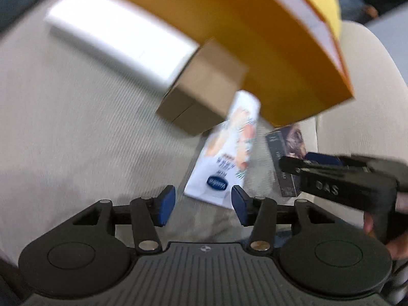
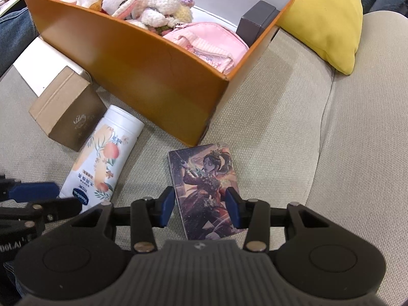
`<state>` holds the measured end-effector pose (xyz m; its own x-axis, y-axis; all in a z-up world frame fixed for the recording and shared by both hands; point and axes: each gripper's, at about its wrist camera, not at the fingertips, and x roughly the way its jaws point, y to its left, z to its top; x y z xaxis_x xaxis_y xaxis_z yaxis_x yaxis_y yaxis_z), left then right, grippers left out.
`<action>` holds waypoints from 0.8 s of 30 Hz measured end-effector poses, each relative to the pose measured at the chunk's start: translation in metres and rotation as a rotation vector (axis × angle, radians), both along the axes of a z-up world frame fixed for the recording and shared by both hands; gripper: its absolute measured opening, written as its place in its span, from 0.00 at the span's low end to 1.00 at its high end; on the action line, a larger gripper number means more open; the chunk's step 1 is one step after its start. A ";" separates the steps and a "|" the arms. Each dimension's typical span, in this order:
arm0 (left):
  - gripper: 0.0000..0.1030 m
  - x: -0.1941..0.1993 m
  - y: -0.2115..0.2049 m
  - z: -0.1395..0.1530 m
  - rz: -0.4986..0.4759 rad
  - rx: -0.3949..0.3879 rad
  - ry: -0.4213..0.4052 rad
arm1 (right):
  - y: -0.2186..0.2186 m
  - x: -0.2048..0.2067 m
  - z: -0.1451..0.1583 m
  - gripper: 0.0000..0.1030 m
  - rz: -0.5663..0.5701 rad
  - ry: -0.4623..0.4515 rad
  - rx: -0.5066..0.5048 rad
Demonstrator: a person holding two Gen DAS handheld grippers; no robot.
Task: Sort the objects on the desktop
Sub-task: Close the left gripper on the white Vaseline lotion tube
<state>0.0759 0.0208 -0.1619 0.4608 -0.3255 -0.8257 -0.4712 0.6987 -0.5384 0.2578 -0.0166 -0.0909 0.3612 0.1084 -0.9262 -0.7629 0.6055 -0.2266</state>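
Observation:
An orange box [image 2: 158, 76] stands on a beige sofa cushion and holds plush toys [image 2: 142, 2], a pink pouch [image 2: 204, 43] and a dark small box [image 2: 257, 23]. In front of it lie a white lotion bottle [image 2: 104, 158], a brown cardboard box [image 2: 66, 112] and an illustrated card box [image 2: 206, 186]. My right gripper [image 2: 201, 206] is open, its blue pads on either side of the card box. My left gripper [image 1: 204, 204] is open and empty just before the lotion bottle [image 1: 227, 150]. The left wrist view is blurred.
A yellow pillow [image 2: 329, 17] lies behind the orange box at right. A flat white box [image 2: 43, 58] lies at left behind the cardboard box. The right gripper's body [image 1: 344, 183] shows at right in the left view, over the card box [image 1: 288, 153].

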 end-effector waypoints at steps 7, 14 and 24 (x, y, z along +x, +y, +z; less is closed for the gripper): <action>0.53 -0.011 0.021 -0.014 0.087 -0.149 -0.009 | 0.002 -0.005 0.005 0.45 0.012 -0.001 -0.004; 0.30 -0.009 0.015 -0.008 0.055 -0.138 -0.093 | 0.001 -0.005 0.005 0.45 0.012 0.003 0.000; 0.28 -0.009 0.005 0.011 -0.012 -0.011 -0.138 | 0.000 -0.005 0.008 0.41 -0.015 0.016 0.034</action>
<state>0.0664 0.0253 -0.1507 0.5653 -0.3404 -0.7514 -0.3838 0.6977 -0.6049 0.2528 -0.0170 -0.0832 0.3482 0.1346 -0.9277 -0.7572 0.6238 -0.1938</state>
